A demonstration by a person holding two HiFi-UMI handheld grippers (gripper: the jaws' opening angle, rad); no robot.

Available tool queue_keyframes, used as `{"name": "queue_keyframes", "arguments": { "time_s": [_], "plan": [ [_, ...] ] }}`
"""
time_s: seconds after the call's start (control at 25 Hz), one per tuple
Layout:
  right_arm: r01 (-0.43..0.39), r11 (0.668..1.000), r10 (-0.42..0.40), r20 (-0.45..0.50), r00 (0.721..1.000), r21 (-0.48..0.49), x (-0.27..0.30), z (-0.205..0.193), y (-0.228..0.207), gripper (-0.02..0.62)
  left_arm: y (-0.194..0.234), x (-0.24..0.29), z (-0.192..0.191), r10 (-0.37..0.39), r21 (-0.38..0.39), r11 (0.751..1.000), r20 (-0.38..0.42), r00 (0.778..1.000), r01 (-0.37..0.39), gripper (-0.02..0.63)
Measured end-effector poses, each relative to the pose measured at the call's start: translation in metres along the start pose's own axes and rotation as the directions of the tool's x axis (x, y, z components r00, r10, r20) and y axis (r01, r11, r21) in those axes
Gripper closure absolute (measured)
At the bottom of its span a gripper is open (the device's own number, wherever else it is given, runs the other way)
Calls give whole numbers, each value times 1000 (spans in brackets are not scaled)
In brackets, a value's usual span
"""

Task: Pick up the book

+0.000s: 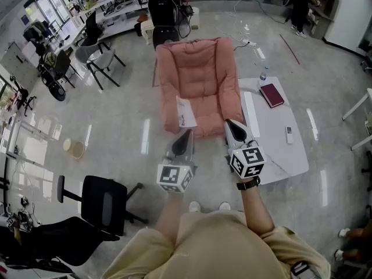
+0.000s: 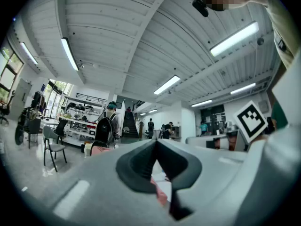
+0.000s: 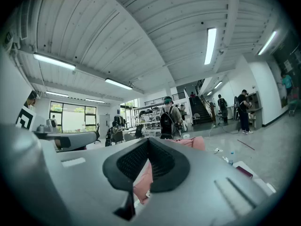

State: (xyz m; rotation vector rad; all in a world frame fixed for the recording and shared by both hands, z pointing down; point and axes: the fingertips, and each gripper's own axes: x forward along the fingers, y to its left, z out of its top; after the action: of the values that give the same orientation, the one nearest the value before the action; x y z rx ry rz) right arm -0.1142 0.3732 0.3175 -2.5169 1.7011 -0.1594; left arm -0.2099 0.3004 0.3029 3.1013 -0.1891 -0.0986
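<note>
The dark red book (image 1: 271,95) lies flat on a low white table (image 1: 278,156) to the right of a pink armchair (image 1: 197,77). In the right gripper view the book (image 3: 244,172) shows low at the right. My left gripper (image 1: 186,135) hangs level in front of the armchair's front edge, shut and empty. My right gripper (image 1: 231,124) is beside it, over the table's near left corner, also shut and empty, well short of the book. In each gripper view the jaws of the left gripper (image 2: 156,143) and the right gripper (image 3: 148,142) meet at their tips.
A white leaflet (image 1: 185,113) lies on the armchair's seat. A remote (image 1: 289,134) and a water bottle (image 1: 263,75) stand on the table. A black office chair (image 1: 100,205) is at the near left, grey chairs (image 1: 96,57) farther back. A person with a backpack (image 1: 163,7) stands behind the armchair.
</note>
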Motion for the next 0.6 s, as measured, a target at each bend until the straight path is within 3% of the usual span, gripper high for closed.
{"name": "queue_keyframes", "arguments": {
  "time_s": [0.6],
  "plan": [
    [35, 997, -34, 15, 999, -66, -60, 18, -62, 591, -83, 36, -7, -90, -78, 993, 15, 996, 91, 606]
  ]
}}
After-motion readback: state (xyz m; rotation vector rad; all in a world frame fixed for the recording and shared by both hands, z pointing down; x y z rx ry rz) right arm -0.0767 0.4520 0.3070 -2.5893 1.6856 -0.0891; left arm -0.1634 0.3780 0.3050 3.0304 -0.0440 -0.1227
